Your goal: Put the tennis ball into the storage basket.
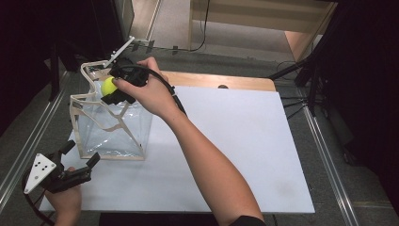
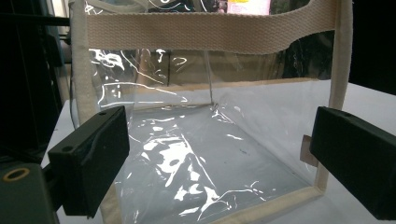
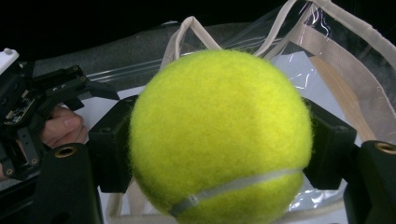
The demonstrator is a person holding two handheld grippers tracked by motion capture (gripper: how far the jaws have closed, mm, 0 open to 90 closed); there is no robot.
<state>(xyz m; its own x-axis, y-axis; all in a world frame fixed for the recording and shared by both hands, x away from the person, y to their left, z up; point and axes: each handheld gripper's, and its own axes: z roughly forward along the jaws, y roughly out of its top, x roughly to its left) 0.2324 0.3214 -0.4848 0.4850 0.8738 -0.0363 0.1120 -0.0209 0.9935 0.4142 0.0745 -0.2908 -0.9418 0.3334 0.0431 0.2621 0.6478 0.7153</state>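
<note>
Right claw [image 1: 112, 92] clamped on a yellow tennis ball [image 1: 108, 85], one black jaw pressed to each side of it, as plain in the right gripper view, where the ball [image 3: 219, 135] sits squarely between the pads. Held at the far left of the white worktop [image 1: 244, 141], above the open mouth of a clear plastic bag [image 1: 113, 125] with cream fabric trim and straps. Ball not yet inside; hovering over the far rim of the bag, above its handles.

Left claw [image 1: 81, 155] apart, gripping nothing, resting low at the near left corner of the worktop, just beside the near side of the bag. Pointed into the bag in the left gripper view: clear wall [image 2: 210, 140] and cream strap across the top seen between the two spread jaws, neither pad touching it.

Bag standing upright on the worktop, mouth open upward, nothing visible inside.
</note>
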